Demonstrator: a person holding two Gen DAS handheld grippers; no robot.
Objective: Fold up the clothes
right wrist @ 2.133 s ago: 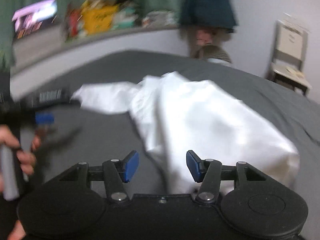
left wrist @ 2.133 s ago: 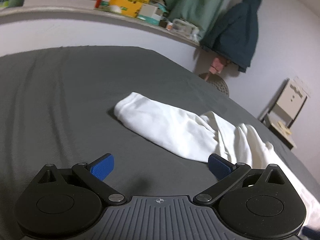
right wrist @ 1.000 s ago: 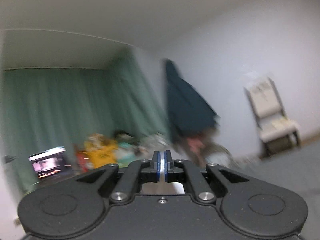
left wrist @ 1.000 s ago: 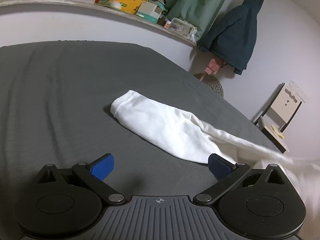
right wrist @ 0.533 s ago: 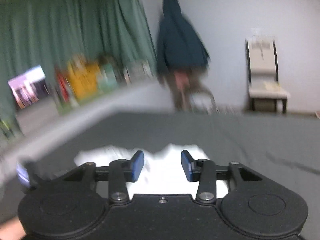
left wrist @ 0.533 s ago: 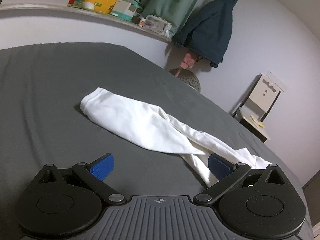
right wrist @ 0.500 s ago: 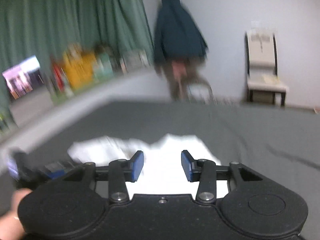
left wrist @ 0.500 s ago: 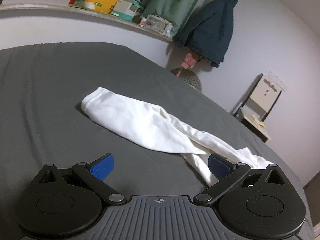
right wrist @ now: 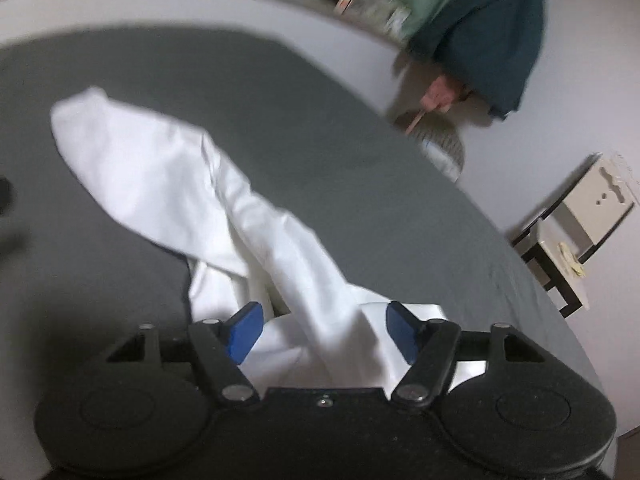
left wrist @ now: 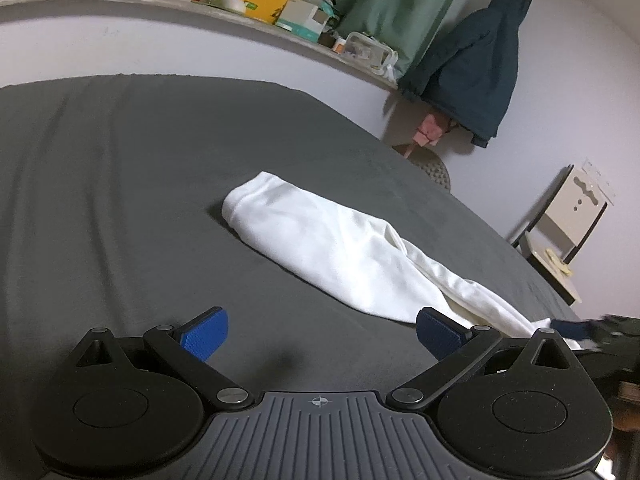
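Left wrist view: your left hand-held gripper (left wrist: 320, 334) hovers wide open over the grey bed (left wrist: 120, 200), holding nothing. The white garment (left wrist: 320, 240) lies stretched in a long band, flatter than a second ago, when one end was lifted.

Right wrist view: your right hand-held gripper (right wrist: 322, 330), shut a second ago, now stands open over the garment's near end (right wrist: 320, 344). You've let go; it's straightened, not yet visibly folded.
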